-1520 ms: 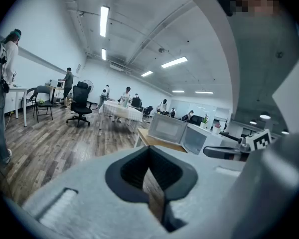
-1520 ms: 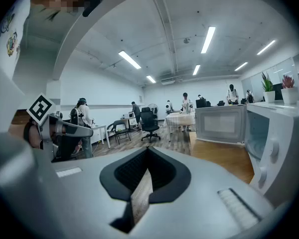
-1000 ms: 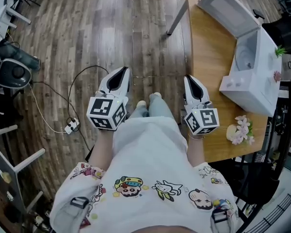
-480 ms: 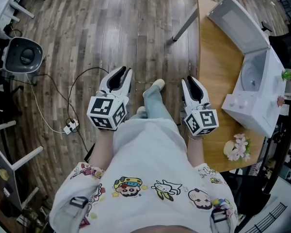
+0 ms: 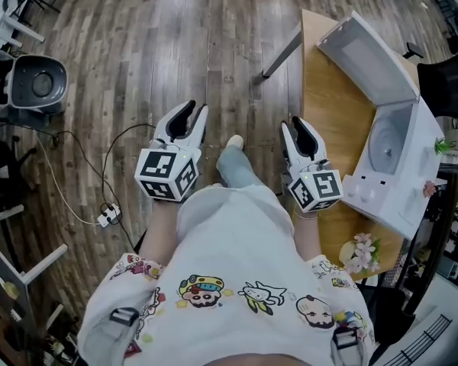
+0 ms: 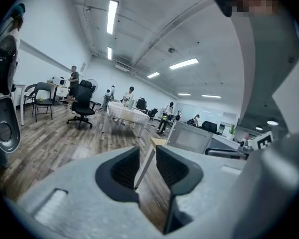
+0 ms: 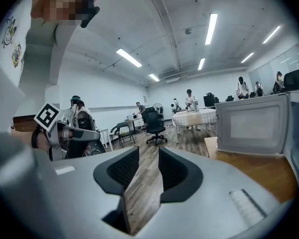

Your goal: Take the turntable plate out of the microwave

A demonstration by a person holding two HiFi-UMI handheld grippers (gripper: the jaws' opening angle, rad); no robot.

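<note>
- At the right of the head view we see the microwave (image 5: pixel 393 185) on the table (image 5: pixel 328 120) with its door (image 5: pixel 366 52) swung open. The plate (image 5: pixel 383 139) lies inside the cavity, and only this view shows it.
- From the same view we place the left gripper (image 5: pixel 192 111) over the floor (image 5: pixel 175 36), well apart from the table. The right gripper (image 5: pixel 292 126) is near the table's edge.
- Through the left gripper view we find its jaws opening, moderately apart. Only floor and the table's edge show in the gap.
- Through the right gripper view its jaws are also opening, with bare floor between them. The door's face stands close at the right.
- Only the gripper views give us the room beyond: a chair (image 7: pixel 154 123) and people (image 6: pixel 129 94) at far tables.
</note>
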